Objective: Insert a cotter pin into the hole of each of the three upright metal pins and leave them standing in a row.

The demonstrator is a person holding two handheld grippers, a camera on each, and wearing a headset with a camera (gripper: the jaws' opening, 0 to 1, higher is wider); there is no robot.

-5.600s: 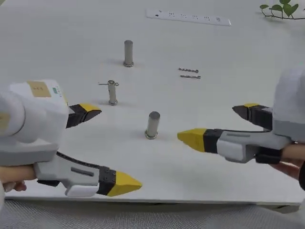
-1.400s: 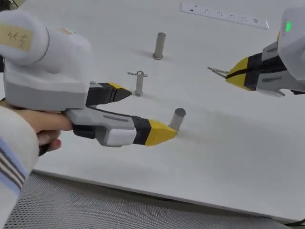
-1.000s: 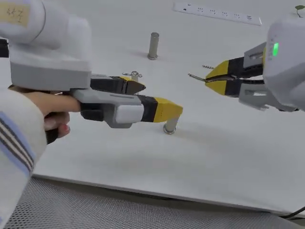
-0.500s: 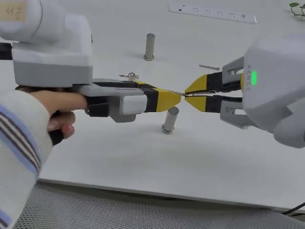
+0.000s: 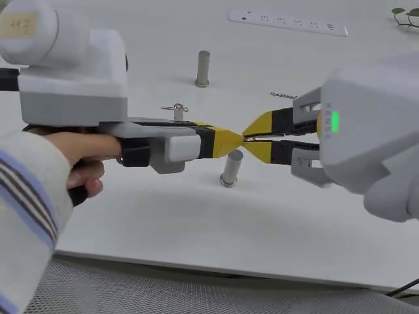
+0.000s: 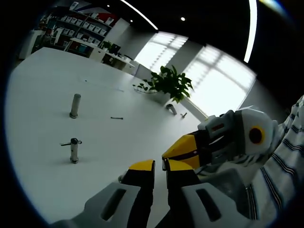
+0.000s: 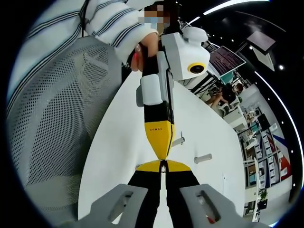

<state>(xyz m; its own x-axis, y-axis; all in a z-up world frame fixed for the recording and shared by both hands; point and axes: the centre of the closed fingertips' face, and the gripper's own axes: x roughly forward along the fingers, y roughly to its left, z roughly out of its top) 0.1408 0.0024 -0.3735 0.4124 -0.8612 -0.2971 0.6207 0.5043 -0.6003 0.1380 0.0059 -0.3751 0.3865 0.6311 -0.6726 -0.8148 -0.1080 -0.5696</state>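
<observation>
The right gripper [image 5: 247,138] pinches a cotter pin [image 5: 255,137] in its narrowed jaws. The left gripper [image 5: 236,139], jaws drawn together, meets it tip to tip; whether it grips the pin is unclear. Just below, the nearest metal pin [image 5: 230,169] stands bare on the white workbench [image 5: 196,216]. Beyond are the middle metal pin [image 5: 178,112], already fitted, the far metal pin [image 5: 203,68], a loose cotter pin [image 5: 283,95] and a power strip [image 5: 288,21].

The table [image 5: 196,216] is smooth, matt white, and the metal pin [image 5: 230,169] at six o'clock from the meeting jaw tips is dull satin grey. The left gripper [image 5: 237,139] and right gripper [image 5: 247,139] have smooth, faintly glossy white-and-grey plastic shells and matt yellow-and-black plastic jaws; a thin bare-metal cotter pin [image 5: 262,138] lies in the right one's. The sleeve [image 5: 26,196] at eight o'clock is soft striped knit cloth.
</observation>
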